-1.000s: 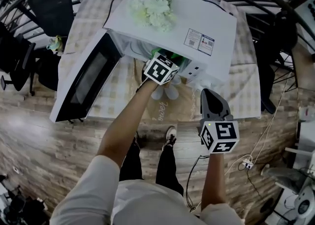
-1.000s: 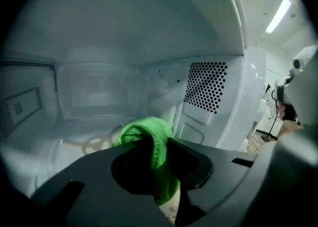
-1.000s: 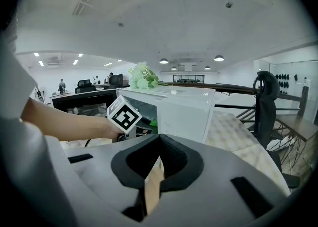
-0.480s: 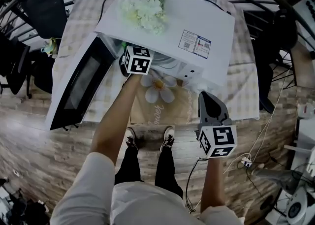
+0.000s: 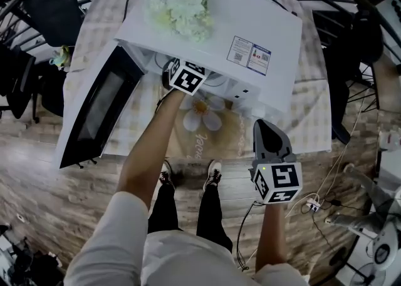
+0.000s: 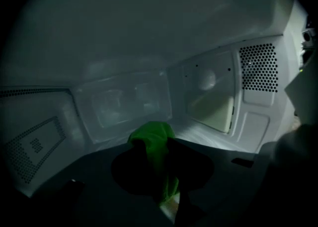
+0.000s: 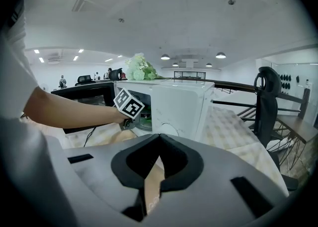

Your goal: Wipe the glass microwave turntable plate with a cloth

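My left gripper point(image 6: 161, 160) reaches into the white microwave point(image 5: 213, 25) and is shut on a green cloth point(image 6: 155, 144) that bunches up between its jaws. In the head view only its marker cube point(image 5: 188, 77) shows at the cavity mouth. A pale curved edge beside the cube looks like the glass turntable plate point(image 5: 216, 81). In the left gripper view the dark jaws hide the plate. My right gripper point(image 5: 264, 126) hangs outside, near the table's front edge. It is shut with nothing in it.
The microwave door point(image 5: 100, 106) stands wide open to the left. White flowers point(image 5: 178, 9) lie on top of the microwave. A daisy-print mat point(image 5: 203, 119) lies on the checked tablecloth point(image 5: 313, 109) in front. Dark office chairs point(image 5: 53, 3) stand around the table.
The left gripper swung left, then back a little to the right and deeper into the cavity. The green cloth no longer shows in the head view. The right gripper has barely moved.
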Demonstrator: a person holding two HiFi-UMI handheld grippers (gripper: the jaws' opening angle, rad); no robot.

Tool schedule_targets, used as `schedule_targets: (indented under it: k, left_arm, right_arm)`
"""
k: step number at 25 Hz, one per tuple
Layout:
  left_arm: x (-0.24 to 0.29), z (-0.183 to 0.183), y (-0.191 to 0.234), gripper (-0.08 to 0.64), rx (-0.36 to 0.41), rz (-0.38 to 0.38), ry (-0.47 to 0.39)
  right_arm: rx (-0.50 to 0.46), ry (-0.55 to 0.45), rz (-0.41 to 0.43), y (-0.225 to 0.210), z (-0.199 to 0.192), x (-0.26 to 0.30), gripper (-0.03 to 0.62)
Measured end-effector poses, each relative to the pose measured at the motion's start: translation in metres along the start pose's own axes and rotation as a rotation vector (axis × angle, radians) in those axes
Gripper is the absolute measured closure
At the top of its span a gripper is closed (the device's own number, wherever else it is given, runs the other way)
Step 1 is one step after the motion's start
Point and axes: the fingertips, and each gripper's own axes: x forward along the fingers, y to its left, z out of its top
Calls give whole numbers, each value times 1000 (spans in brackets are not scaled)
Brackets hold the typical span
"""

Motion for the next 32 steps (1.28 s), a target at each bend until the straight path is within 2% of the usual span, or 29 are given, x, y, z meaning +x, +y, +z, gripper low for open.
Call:
schedule_targets:
  k: [5,9,12,20,24,27,32]
  left_arm:
    - [3,6,-30,479,57,-79,-18]
    - [0,2,-26,479,46,-87,-9]
    - [-6,-9,-10,479,-4,-44,4]
    - [-41,-37,50,479,-140,142,53]
    - [-54,-49,62,479,-173,183,81]
    - [-53,-49,56,479,-150,168,93]
    - [-42,-36,22,479,-2,96,111]
  right_arm:
    - [-13,5,10,11,1,-1,580]
    - [-19,6,7,15,3,-2,580]
    - [-21,8,4,16,4,-2,580]
    - [-31,8,16,32,8,-1,580]
    - [-35,4,24,38,10,-2,580]
    - [-35,2,25,41,10,-5,580]
    - [-35,10,23,42,5,-13,580]
